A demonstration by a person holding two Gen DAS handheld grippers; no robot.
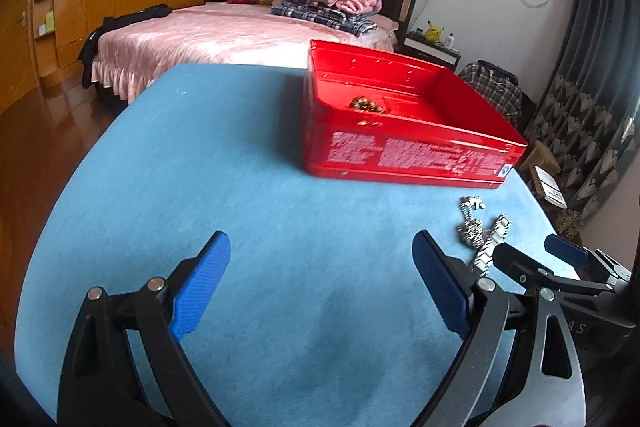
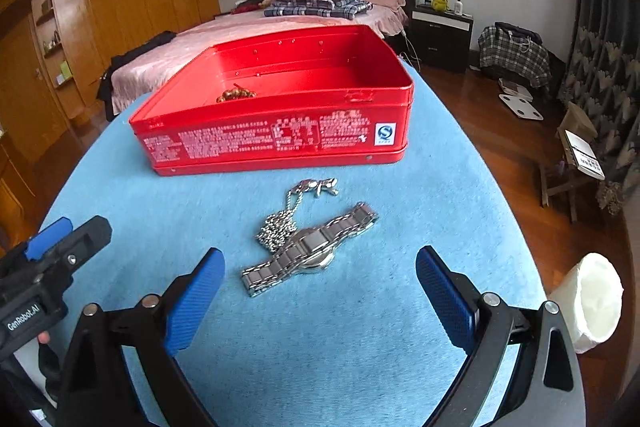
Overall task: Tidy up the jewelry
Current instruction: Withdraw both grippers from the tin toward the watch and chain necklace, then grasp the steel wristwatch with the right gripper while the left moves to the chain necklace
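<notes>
Left tool (image 1: 320,255): jaws spread wide, nothing between the blue pads; it hangs over bare blue cloth, left of the jewelry. In the right wrist view its tip shows at the left edge (image 2: 60,239).
Right tool (image 2: 320,269): jaws spread wide, nothing gripped; the watch lies ahead of and between the two pads, apart from both. In the left wrist view it enters from the right edge (image 1: 532,251).
Bench (image 2: 360,347): covered by a blue cloth; carries the tin and the loose jewelry.
Red tin (image 2: 280,139): open, no lid on it, standing at the far part of the bench; white print along its near wall.
Beaded piece (image 2: 236,95): gold-brown beads lying inside the red tin, toward its left half, partly hidden by the near wall.
Watch (image 2: 308,251): silver metal band laid flat and diagonal on the cloth, in front of the tin and apart from it.
Chain necklace (image 2: 280,227): silver, bunched in a heap touching the watch on its far left side; a strand runs up to a small pendant (image 2: 320,185) just short of the tin wall.
Bed (image 1: 208,35): behind the bench, pink cover, folded clothes piled at the headboard.
White bin (image 2: 592,303): on the floor at the right of the bench.
</notes>
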